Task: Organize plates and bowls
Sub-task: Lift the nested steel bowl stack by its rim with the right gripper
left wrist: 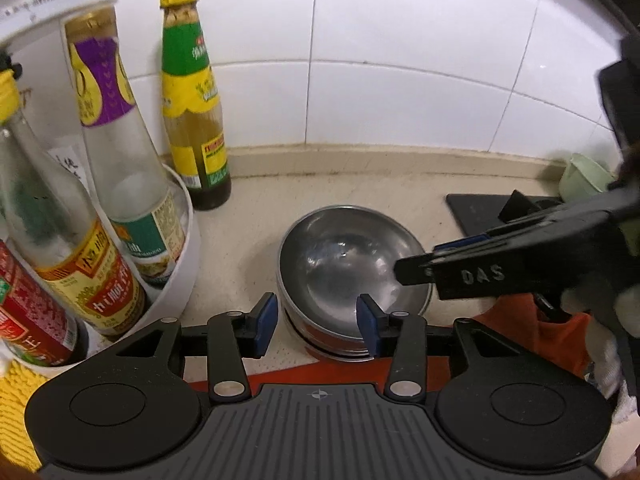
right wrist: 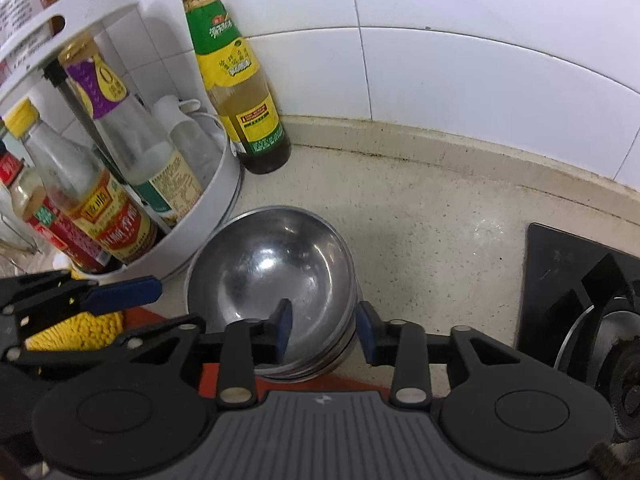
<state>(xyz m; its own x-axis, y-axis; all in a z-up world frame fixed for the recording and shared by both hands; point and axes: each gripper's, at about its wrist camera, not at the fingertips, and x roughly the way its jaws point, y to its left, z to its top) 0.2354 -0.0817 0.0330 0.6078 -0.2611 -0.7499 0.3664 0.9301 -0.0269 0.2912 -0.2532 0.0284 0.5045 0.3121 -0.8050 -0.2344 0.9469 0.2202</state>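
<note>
The bowls (left wrist: 352,276) are steel ones, nested in a stack on the pale speckled counter (right wrist: 432,232), with the top bowl empty and shiny inside. The stack stands just beside the white round rack (right wrist: 200,224) that holds several sauce bottles (right wrist: 116,208), and in front of the tall green-and-yellow bottle (left wrist: 194,100) that stands on the counter against the white tiled wall (left wrist: 400,40). The near edge of the stack sits over something red (left wrist: 320,368) lying on the counter.

The left gripper (left wrist: 318,322) is at the near side of the stack with its blue-padded fingers (left wrist: 266,320) spread apart; the right pad overlaps the rim of the top bowl in the left wrist view, but I cannot tell whether it touches. The right gripper (right wrist: 326,332) is also spread open, straddling the right side of the stack: its left finger (right wrist: 282,330) is over the inside of the top bowl and its right finger is outside the stack, with the rims between them. In the left wrist view this gripper reaches in from the right, its tip over the bowl's right rim.

To the right of the bowls lies a black stove top (right wrist: 568,280), well apart from the stack. A yellow nubby cloth (right wrist: 80,330) lies at the left, near the rack, and a pale green cup (left wrist: 582,178) sits at the back by the stove
</note>
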